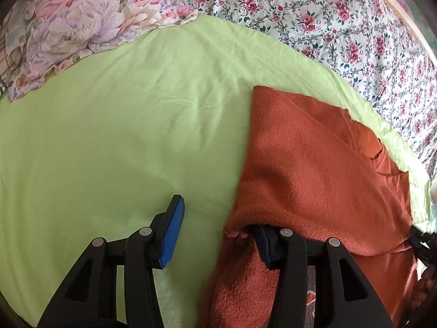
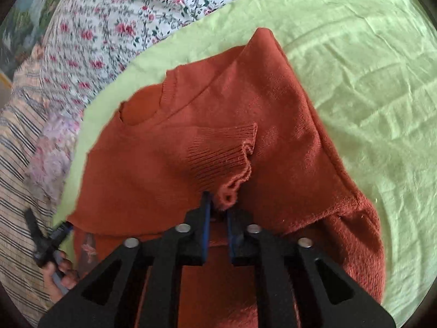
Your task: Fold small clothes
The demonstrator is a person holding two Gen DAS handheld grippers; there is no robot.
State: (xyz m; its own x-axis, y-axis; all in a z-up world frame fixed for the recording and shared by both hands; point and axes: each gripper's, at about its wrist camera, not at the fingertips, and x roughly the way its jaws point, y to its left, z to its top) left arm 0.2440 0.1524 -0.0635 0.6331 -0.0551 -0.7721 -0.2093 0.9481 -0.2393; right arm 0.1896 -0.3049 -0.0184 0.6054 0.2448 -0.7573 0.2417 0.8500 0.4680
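Observation:
A small rust-orange knit sweater [image 1: 314, 169] lies partly folded on a light green cloth [image 1: 123, 136]. My left gripper [image 1: 215, 218] is open; its left finger [image 1: 173, 229] rests over the green cloth and its right finger is hidden under the sweater's edge. In the right wrist view the sweater [image 2: 218, 125] lies with a ribbed cuff [image 2: 226, 158] folded onto its body. My right gripper [image 2: 218, 210] is shut on the sweater fabric near that cuff. The other gripper [image 2: 58, 235] shows at the sweater's left corner.
The green cloth [image 2: 368, 95] lies on a bed with a white flowered sheet [image 1: 341, 22]. A pastel floral pillow [image 1: 76, 27] lies at the far left. A striped fabric [image 2: 19, 150] lies at the left edge.

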